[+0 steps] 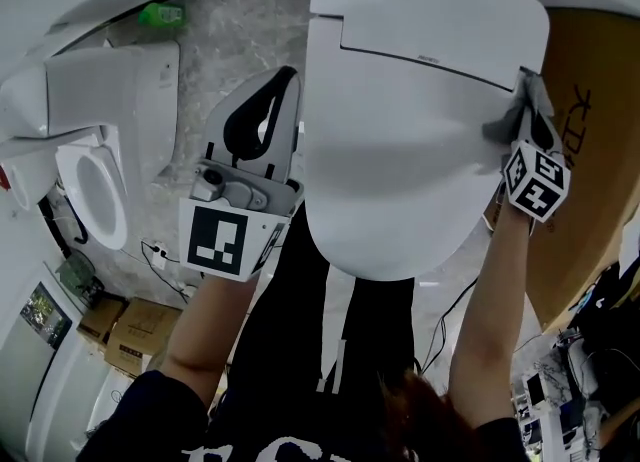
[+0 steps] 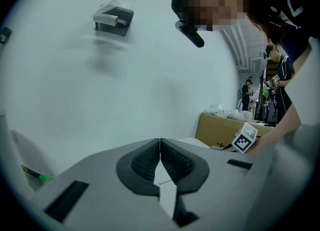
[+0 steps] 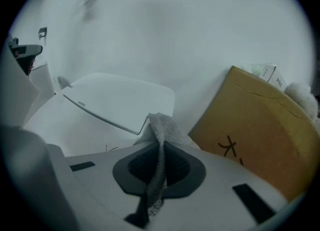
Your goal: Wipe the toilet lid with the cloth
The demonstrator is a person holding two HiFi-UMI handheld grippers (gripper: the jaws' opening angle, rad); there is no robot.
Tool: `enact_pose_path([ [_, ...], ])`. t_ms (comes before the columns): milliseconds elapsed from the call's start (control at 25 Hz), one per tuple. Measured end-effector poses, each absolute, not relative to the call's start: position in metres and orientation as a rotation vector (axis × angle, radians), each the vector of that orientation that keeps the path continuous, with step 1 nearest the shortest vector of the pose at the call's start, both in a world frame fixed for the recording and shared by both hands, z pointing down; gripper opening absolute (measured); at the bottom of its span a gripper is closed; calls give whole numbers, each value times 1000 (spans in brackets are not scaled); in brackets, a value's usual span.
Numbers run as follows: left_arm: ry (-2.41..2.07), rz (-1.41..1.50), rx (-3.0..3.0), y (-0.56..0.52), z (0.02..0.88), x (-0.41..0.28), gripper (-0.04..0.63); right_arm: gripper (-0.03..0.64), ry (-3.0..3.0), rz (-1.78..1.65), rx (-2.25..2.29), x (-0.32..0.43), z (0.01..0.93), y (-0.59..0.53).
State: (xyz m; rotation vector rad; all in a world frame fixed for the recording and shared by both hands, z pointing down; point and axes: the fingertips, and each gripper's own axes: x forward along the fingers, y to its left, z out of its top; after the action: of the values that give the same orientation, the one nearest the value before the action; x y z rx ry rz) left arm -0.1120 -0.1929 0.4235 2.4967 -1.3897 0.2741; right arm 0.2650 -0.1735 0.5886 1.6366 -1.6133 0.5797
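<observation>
A white toilet with its lid (image 1: 400, 140) down fills the middle of the head view. My right gripper (image 1: 528, 115) is shut on a grey cloth (image 1: 510, 122) and holds it against the lid's right edge. In the right gripper view the cloth (image 3: 161, 140) sticks up between the jaws, next to the lid (image 3: 110, 102). My left gripper (image 1: 268, 110) hangs left of the lid, away from it, shut with nothing in it. The left gripper view shows its jaws (image 2: 160, 162) closed together in front of a white wall.
A brown cardboard sheet (image 1: 590, 160) leans just right of the toilet, close to my right gripper. A second white toilet (image 1: 95, 185) stands at the left, with cardboard boxes (image 1: 125, 335) and cables on the grey marble floor (image 1: 240, 40). Other people stand far off in the left gripper view.
</observation>
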Motion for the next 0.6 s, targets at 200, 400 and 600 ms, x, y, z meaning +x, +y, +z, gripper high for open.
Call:
enact_pose_path([
  [200,-1431,239,2457,-199,421,-112,21,25,-1700,553,1597,211,587,-172],
  [400,-1453,243,2453,-201,422,-117,21,25,-1883,505,1415,101,584,-184],
  [600,-1482,250,2439,-201,420,-127,21,26,-2058,427,1230,-9,581,-200],
])
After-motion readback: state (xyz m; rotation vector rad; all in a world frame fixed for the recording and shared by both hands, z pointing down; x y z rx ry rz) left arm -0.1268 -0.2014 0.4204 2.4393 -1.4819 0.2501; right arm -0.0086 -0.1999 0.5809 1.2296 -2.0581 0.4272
